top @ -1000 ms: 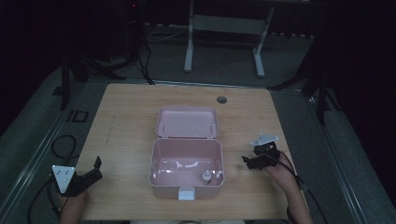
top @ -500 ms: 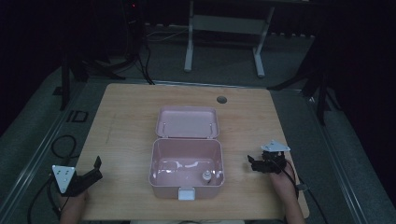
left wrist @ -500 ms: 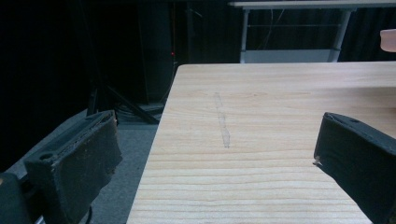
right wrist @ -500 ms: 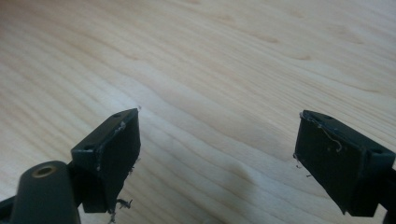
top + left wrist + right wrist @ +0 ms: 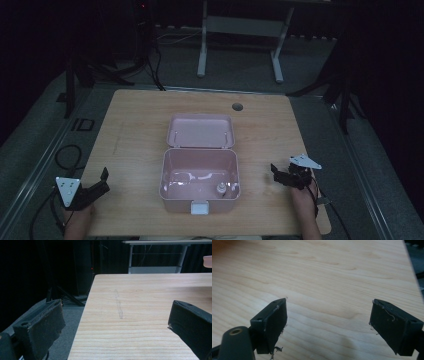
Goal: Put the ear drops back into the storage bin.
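Observation:
A pink box (image 5: 200,172) stands open at the middle of the wooden table (image 5: 135,125), its lid (image 5: 201,131) laid back behind it. A small pale object (image 5: 219,188) lies in the box's near right corner. My left gripper (image 5: 102,181) rests at the table's near left edge, open and holding nothing; in the left gripper view its gripper (image 5: 116,322) spans bare wood. My right gripper (image 5: 276,172) sits low over the table to the right of the box, open, and the right gripper view has its gripper (image 5: 328,323) with only wood grain between the pads.
A round cable hole (image 5: 237,107) lies at the table's far side. Black cables (image 5: 65,155) trail on the floor to the left. A white desk frame (image 5: 240,30) stands behind the table. The pink lid's corner (image 5: 207,261) peeks in at the right of the left gripper view.
My right gripper has moved toward the near edge and lower, away from the box's right side. The left gripper has stayed put.

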Available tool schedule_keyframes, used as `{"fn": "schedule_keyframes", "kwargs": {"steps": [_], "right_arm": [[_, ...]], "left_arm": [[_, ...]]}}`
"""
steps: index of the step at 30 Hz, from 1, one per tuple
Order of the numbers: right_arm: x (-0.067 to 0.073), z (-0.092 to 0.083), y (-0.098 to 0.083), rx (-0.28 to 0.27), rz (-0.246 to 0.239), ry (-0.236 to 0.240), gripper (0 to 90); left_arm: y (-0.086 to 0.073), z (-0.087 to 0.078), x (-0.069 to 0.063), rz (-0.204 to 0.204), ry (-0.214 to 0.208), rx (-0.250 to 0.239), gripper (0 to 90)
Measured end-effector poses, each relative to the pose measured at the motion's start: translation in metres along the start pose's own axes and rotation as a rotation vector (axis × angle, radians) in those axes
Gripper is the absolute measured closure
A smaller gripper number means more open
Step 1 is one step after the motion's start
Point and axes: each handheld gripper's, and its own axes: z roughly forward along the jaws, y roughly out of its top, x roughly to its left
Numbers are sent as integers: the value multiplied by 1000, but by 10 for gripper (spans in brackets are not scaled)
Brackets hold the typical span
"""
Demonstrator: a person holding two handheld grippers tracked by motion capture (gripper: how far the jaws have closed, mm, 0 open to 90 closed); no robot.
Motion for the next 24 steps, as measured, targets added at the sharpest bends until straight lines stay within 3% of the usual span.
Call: {"fn": "schedule_keyframes", "kwargs": {"steps": [16,24], "right_arm": [[-9,-12,-7,-133,110,-1,141],[-12,-11,-10,-127,132,8,141]], "left_arm": [[0,0,0,-2,-2,-1,5],[0,0,1,-2,-3,1,5]]}}
